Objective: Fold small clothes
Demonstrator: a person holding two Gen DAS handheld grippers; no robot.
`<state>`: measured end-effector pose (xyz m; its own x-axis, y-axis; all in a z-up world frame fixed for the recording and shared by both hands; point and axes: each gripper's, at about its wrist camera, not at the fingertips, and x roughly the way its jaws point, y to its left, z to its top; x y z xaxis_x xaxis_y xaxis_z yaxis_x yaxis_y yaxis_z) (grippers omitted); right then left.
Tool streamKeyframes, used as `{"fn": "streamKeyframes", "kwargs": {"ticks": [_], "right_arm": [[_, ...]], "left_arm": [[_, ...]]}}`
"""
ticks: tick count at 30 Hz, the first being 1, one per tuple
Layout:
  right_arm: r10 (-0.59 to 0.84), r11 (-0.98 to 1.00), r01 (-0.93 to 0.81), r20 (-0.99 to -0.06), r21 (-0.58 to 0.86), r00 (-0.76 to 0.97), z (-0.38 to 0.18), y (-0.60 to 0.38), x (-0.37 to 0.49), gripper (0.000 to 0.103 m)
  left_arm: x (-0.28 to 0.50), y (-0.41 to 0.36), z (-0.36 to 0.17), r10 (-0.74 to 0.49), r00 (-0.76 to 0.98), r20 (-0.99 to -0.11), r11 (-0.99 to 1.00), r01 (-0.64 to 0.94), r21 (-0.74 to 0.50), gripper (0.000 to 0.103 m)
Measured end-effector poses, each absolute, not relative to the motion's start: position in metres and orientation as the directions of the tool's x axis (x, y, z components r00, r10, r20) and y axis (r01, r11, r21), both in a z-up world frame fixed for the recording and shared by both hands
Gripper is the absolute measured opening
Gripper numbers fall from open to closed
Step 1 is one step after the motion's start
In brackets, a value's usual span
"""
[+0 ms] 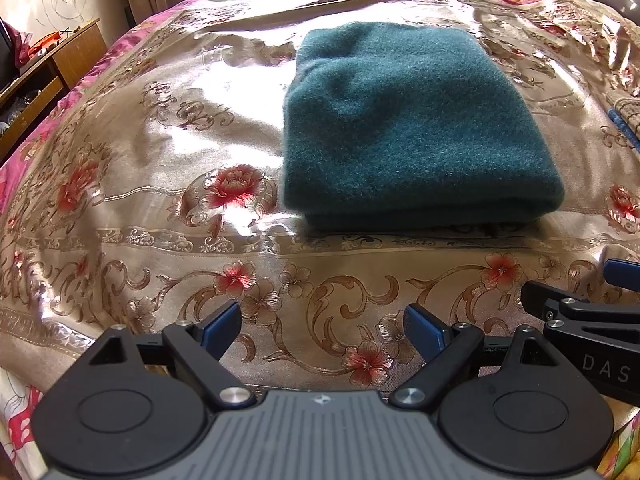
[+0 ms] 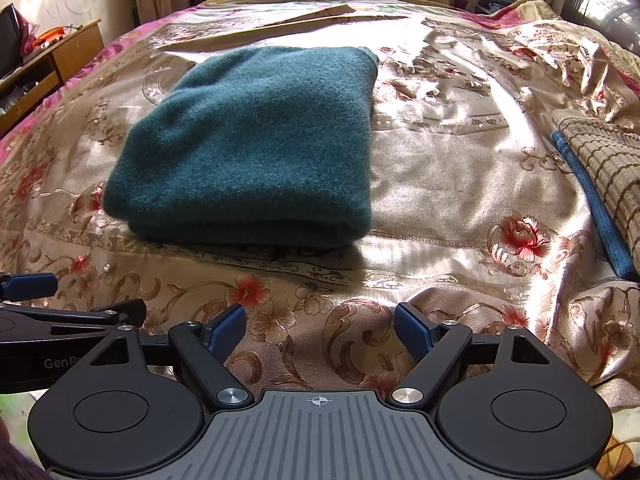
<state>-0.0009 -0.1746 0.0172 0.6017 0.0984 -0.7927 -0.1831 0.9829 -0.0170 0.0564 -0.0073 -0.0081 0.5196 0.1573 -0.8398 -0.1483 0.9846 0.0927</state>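
**Teal garment folded on bed, both jaws wide and empty**

Left gripper (image 1: pixel 322 330): jaws wide apart, nothing between the blue pads, only bedspread (image 1: pixel 168 184) under them. Right gripper (image 2: pixel 320 326): same, jaws wide, nothing held. The two grippers sit side by side; each shows at the edge of the other's view.

Teal sweater (image 1: pixel 404 128) lies folded in a thick rectangle flat on the bed, well ahead of both sets of jaws, not touched by either. From the left jaws it sits ahead and to the right; from the right jaws, ahead and to the left (image 2: pixel 252 144). Folded edge faces the jaws, layers stacked.

Checked cloth (image 2: pixel 604 168) over a blue cloth (image 2: pixel 592 204) lies far to the right of the right jaws, apart from the sweater. Wooden cabinet (image 1: pixel 48 76) beyond the bed, far left of the left jaws.
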Motion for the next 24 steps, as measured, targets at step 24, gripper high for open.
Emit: {"fn": "streamKeyframes", "kwargs": {"ticks": [24], "right_arm": [[0.094, 0.983, -0.182, -0.793, -0.021, 0.602, 0.017, -0.1752, -0.0008, 0.083]], "left_arm": [[0.0563, -0.0083, -0.0084, 0.164, 0.519, -0.839, 0.984, -0.15, 0.099, 0.092]]}}
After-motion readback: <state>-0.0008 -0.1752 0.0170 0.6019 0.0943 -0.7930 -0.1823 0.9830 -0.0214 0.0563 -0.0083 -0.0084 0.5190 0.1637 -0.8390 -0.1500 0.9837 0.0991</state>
